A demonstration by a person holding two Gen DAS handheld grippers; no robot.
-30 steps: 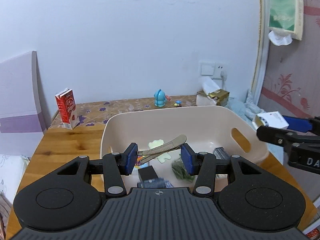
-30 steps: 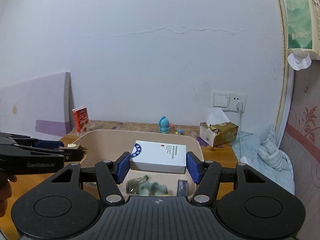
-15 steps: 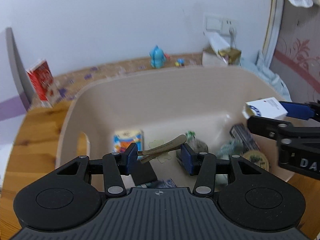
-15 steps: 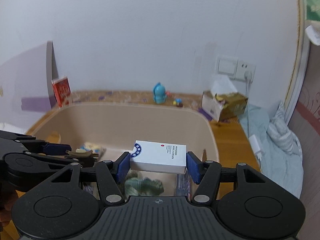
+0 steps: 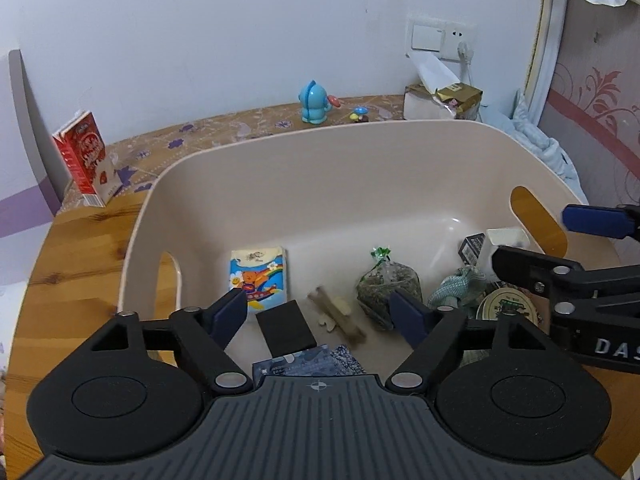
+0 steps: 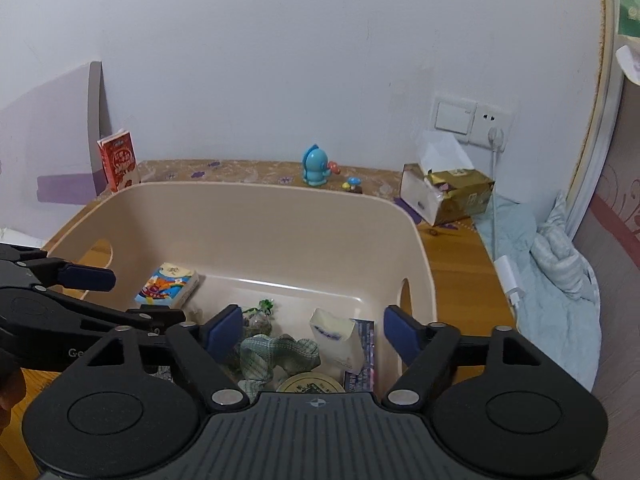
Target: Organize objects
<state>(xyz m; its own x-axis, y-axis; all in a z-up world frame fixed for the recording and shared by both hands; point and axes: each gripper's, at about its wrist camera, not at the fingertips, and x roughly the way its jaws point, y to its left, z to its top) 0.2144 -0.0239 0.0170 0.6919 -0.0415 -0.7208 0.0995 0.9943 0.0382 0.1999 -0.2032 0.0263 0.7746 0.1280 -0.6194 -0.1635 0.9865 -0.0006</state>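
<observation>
A beige plastic bin [image 5: 360, 148] [image 6: 256, 204] stands on the wooden table. My left gripper [image 5: 320, 312] is open and empty above the bin's near left part. Below it lies the brown hair clip [image 5: 338, 316], blurred, beside a black block [image 5: 286, 332] and a colourful tissue pack [image 5: 260, 276] [image 6: 168, 284]. My right gripper [image 6: 310, 334] is open and empty over the bin's right part. The white box [image 6: 336, 338] [image 5: 502, 246] lies tilted in the bin below it, next to a green cloth [image 6: 276, 356] and a round tin [image 6: 310, 384].
A red carton [image 5: 82, 158] stands at the table's back left. A blue toy figure [image 5: 314, 102] and a tissue box [image 5: 440, 100] stand along the wall behind the bin. A light blue cloth [image 6: 552, 268] lies to the right of the table.
Both grippers have opened. The hair clip dropped from my left gripper and the white box dropped from my right gripper into the bin. Both cameras now look further down into it.
</observation>
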